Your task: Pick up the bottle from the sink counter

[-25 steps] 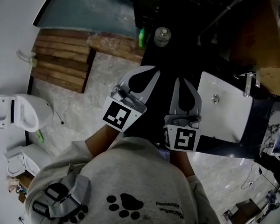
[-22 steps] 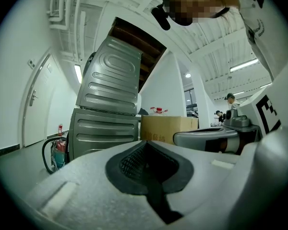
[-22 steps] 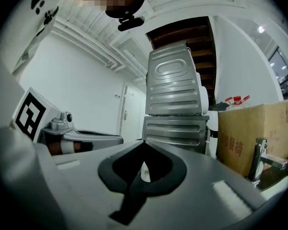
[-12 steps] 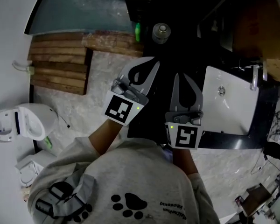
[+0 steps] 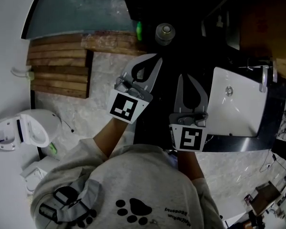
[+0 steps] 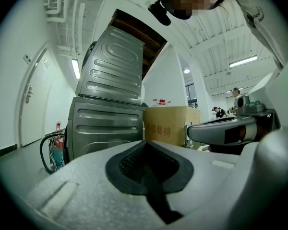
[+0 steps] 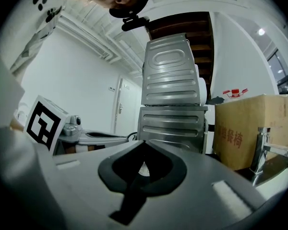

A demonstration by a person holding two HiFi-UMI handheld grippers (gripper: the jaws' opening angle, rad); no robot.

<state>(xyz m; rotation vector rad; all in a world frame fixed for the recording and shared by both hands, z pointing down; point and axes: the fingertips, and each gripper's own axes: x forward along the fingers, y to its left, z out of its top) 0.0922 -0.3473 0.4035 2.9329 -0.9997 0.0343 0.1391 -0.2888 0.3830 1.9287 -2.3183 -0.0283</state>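
In the head view the bottle (image 5: 165, 34), clear with a round cap, stands upright on the black sink counter (image 5: 167, 80), seen from above. My left gripper (image 5: 156, 57) is shut and empty, its tips a short way in front of the bottle and slightly left of it. My right gripper (image 5: 182, 76) is also shut and empty, beside the left one and further back from the bottle. In the left gripper view the shut gripper (image 6: 146, 145) points level across the room; the right gripper view shows the same of its own gripper (image 7: 143, 145). Neither gripper view shows the bottle.
A white sink basin (image 5: 238, 109) with a faucet (image 5: 264, 78) lies right of the grippers. A green object (image 5: 139, 31) sits left of the bottle. Wooden slats (image 5: 62, 63) and a toilet (image 5: 24, 130) are on the floor, left. Stacked metal machines (image 6: 113, 114) and a cardboard box (image 6: 165, 126) stand ahead.
Both grippers have edged forward toward the bottle, the left one a little more. Both stay shut. The head view has shifted slightly.
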